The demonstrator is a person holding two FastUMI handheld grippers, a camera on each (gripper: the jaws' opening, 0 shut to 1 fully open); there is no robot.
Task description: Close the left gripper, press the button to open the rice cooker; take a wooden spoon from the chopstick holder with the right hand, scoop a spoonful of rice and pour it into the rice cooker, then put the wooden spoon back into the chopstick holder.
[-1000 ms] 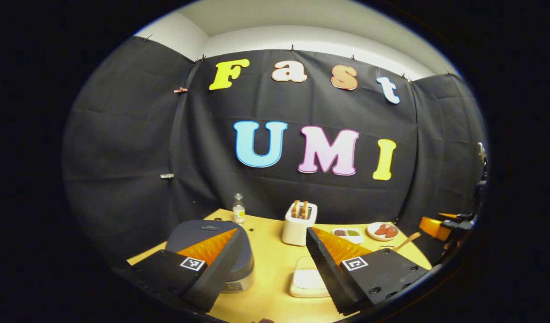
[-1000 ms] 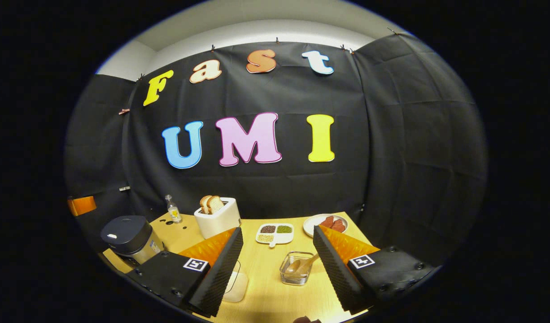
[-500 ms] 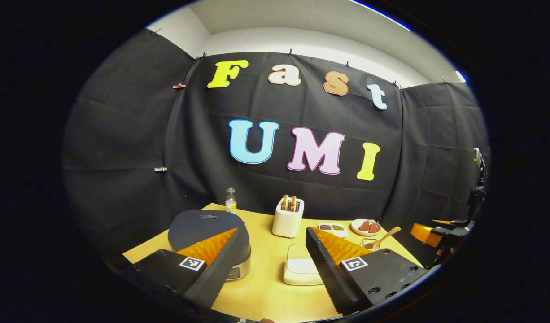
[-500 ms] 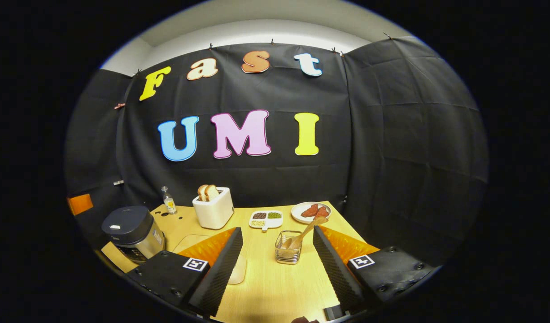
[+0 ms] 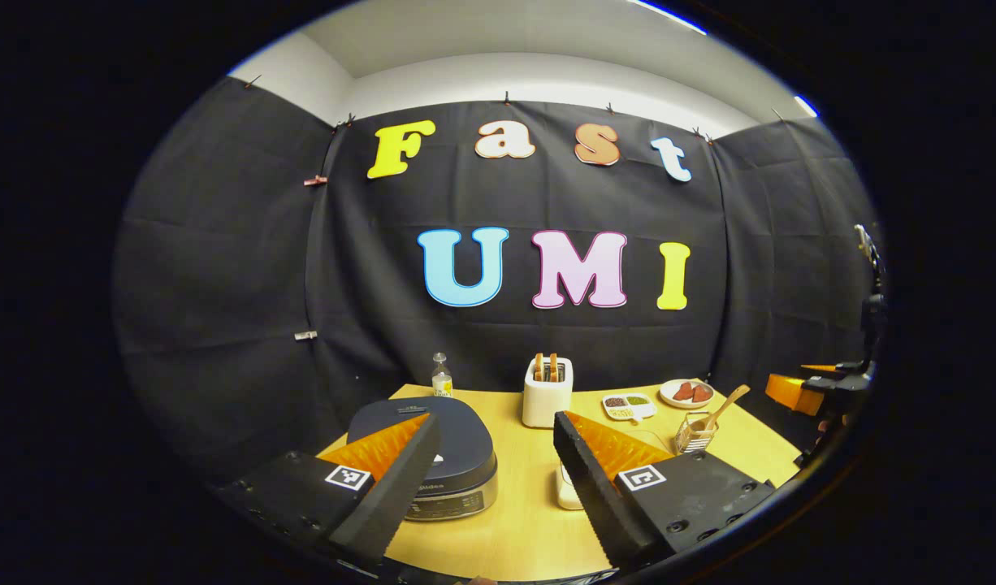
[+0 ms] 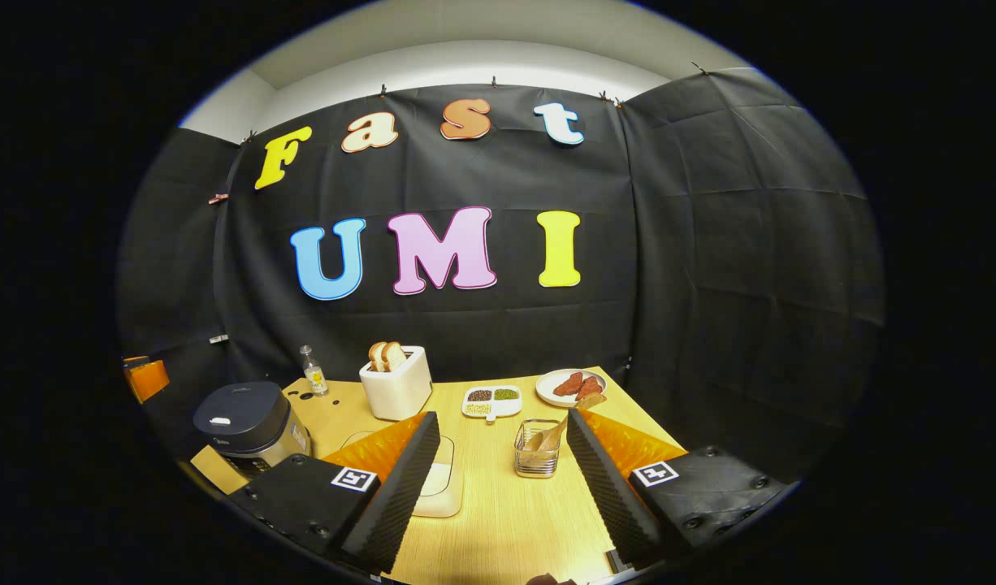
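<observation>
Hovering wide open, the left claw had drawn back from the closed rice cooker at lower centre; the right claw, also spread, faced the wooden spoon standing in its holder. Nothing pressed yet.

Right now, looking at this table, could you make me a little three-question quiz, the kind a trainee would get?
1. True or false: the rice cooker has its lid shut.
2. Where is the wooden spoon? A) standing in the chopstick holder B) lying on the plate C) held by a hand-held gripper
3. Fill in: the two bread slices stick up out of the white ____.

Key: 1 true. 2 A. 3 toaster. Both the left hand-held gripper and the right hand-held gripper are open and hold nothing.
</observation>
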